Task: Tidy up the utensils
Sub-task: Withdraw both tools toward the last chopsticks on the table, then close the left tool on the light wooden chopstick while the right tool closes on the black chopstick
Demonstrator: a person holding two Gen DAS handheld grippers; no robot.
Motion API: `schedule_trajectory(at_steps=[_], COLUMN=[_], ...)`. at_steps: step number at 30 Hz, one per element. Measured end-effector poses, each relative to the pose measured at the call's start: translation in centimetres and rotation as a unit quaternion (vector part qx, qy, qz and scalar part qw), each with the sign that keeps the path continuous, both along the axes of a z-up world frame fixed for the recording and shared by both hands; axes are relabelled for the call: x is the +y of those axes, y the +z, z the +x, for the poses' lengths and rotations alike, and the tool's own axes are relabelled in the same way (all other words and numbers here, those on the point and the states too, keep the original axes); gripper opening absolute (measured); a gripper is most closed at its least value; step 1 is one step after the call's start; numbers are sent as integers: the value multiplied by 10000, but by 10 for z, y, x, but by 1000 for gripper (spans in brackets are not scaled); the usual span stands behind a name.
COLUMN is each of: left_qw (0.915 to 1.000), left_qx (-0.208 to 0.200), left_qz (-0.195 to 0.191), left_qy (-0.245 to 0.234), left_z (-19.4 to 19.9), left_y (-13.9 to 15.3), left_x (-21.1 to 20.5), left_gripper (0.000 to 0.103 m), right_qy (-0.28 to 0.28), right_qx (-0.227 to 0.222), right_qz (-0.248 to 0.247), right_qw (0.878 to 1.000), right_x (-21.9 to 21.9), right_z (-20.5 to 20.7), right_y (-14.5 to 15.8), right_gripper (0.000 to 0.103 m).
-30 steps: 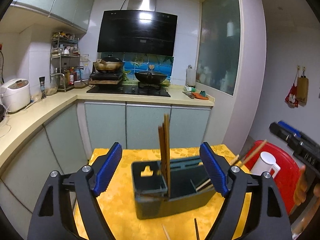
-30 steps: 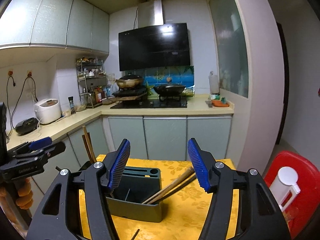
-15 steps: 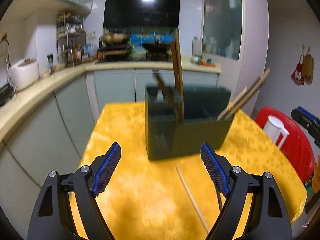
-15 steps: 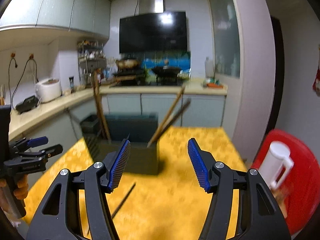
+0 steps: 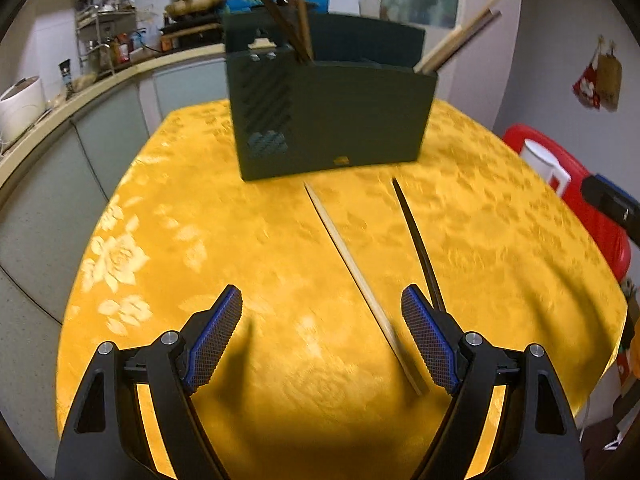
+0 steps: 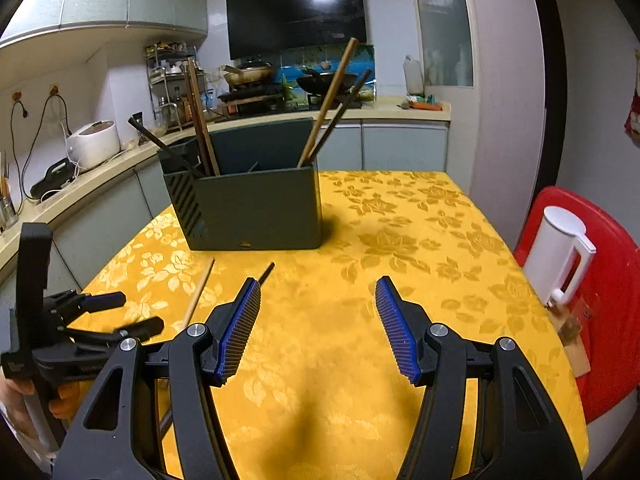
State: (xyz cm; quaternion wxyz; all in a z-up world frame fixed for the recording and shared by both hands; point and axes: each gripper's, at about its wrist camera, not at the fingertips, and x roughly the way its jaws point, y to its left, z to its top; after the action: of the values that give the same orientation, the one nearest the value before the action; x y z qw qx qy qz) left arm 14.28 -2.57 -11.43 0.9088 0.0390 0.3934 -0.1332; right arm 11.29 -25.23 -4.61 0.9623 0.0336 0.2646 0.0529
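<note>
A dark green utensil holder [image 5: 332,116] [image 6: 248,208] stands on the yellow tablecloth [image 5: 240,248] with several chopsticks [image 6: 332,96] leaning out of it. A pale wooden chopstick [image 5: 352,264] [image 6: 198,292] and a black chopstick [image 5: 418,240] [image 6: 266,272] lie loose on the cloth in front of it. My left gripper [image 5: 322,308] hangs open low over the cloth, with the near end of the pale chopstick just inside its right finger and the black one passing behind that finger. My right gripper [image 6: 316,300] is open and empty, to the right of both loose chopsticks.
A white kettle [image 6: 560,256] sits on a red stool [image 6: 612,280] right of the table. A kitchen counter [image 6: 100,168] with a rice cooker [image 6: 94,144] runs along the left and back. The left gripper's body [image 6: 60,332] shows at the lower left of the right wrist view.
Both grippers have dropped toward the table and tilted down. The holder has risen in both views, and the two loose chopsticks have come into full view by the left gripper.
</note>
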Motion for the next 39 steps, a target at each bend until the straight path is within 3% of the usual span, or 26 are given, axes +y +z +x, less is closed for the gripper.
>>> schedule_trajectory(at_steps=[7,14,20,26,36,39], left_qw=[9995,9986,9989,9991,9996,9997], left_qx=[198,305,282,157,-3,49], left_qz=[90,361,361,346,87,10], left_qy=[-240,-221,-130,-183,-266,-221], left_z=[-6,-11,-17,-23,-27,-28], left_y=[-12,-21,-20,-19,-19,-19], left_x=[-13,-14,-1,3,11,15], left_gripper=[79,79,78,61,11,7], right_qy=[-4,59,110,297,813,992], right_qx=[91,177,319,497,606,597], right_qz=[28,11,-11,-9,-95,-100], right_qw=[10000,9998,9994,9983,9948,9932], right_x=[1,5,11,26,57,65], right_z=[-4,-10,-18,-27,-49,-54], right_y=[-10,-16,-27,-41,-56,-57], right_gripper=[58,58,58,58,58,58])
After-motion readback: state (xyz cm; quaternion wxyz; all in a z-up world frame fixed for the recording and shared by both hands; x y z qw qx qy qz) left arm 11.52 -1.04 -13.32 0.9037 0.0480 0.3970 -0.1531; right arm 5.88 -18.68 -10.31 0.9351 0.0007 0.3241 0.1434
